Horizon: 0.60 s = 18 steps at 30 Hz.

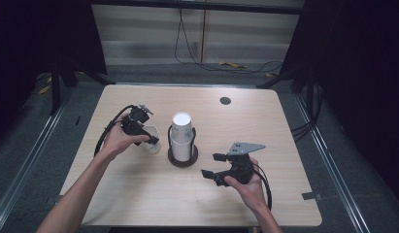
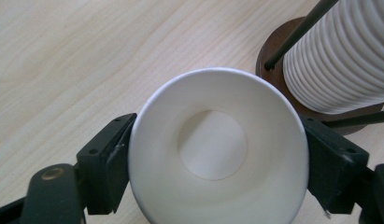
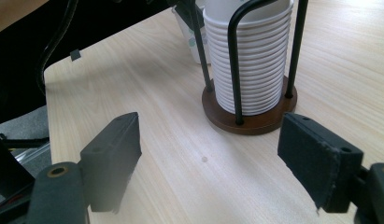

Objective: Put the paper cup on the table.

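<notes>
One paper cup (image 2: 217,149) is off the stack (image 1: 181,136) and upright on the counter (image 1: 139,194) left of the holder (image 1: 182,158), left claw (image 1: 149,138) straddling it with pads barely off, right claw (image 1: 211,165) apart and empty; more cups left.

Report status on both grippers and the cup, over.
Left gripper jaws around the single paper cup, grip uncertain. Right gripper open, nothing between jaws, facing the cup stack in its holder. Cup stands beside the holder; nothing in the way.
</notes>
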Each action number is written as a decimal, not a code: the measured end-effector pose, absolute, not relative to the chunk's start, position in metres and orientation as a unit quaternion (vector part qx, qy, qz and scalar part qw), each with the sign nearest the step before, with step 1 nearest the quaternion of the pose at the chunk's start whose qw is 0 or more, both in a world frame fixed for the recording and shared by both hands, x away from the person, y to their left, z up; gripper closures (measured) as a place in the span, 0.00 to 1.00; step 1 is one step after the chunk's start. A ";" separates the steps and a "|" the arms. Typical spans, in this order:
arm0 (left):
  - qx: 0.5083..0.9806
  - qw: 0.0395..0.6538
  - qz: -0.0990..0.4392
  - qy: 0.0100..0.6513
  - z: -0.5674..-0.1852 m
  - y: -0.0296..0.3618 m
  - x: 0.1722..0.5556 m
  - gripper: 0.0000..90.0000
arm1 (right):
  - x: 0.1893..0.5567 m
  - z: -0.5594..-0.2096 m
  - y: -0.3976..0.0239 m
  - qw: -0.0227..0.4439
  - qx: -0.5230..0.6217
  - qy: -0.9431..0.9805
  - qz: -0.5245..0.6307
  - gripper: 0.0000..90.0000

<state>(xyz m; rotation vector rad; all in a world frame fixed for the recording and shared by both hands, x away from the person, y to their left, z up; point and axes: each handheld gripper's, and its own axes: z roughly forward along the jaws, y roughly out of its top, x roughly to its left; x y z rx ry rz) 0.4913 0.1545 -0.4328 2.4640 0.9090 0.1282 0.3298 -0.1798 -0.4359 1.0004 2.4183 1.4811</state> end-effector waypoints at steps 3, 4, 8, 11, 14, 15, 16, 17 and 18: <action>0.900 0.267 0.048 0.340 -0.432 0.157 0.492 0.22 | 0.330 -0.435 -0.180 0.067 0.331 0.803 0.491 0.24; 0.897 0.274 0.044 0.344 -0.432 0.158 0.492 0.21 | 0.330 -0.435 -0.180 0.067 0.332 0.802 0.492 0.24; 0.894 0.284 0.040 0.343 -0.431 0.160 0.493 0.18 | 0.330 -0.436 -0.180 0.067 0.332 0.802 0.491 0.24; 0.892 0.297 0.036 0.339 -0.432 0.161 0.494 0.18 | 0.330 -0.436 -0.180 0.066 0.331 0.803 0.491 0.24; 0.890 0.304 0.035 0.339 -0.432 0.160 0.494 0.18 | 0.330 -0.435 -0.179 0.066 0.328 0.804 0.492 0.24; 0.890 0.306 0.037 0.337 -0.432 0.161 0.494 0.18 | 0.330 -0.435 -0.179 0.066 0.328 0.803 0.493 0.24; 0.888 0.308 0.038 0.338 -0.432 0.160 0.494 0.18 | 0.330 -0.434 -0.180 0.066 0.329 0.802 0.494 0.24; 0.888 0.313 0.040 0.335 -0.430 0.161 0.493 0.18 | 0.330 -0.435 -0.180 0.067 0.329 0.802 0.494 0.24; 0.886 0.317 0.041 0.336 -0.430 0.161 0.493 0.18 | 0.330 -0.435 -0.180 0.066 0.330 0.802 0.493 0.24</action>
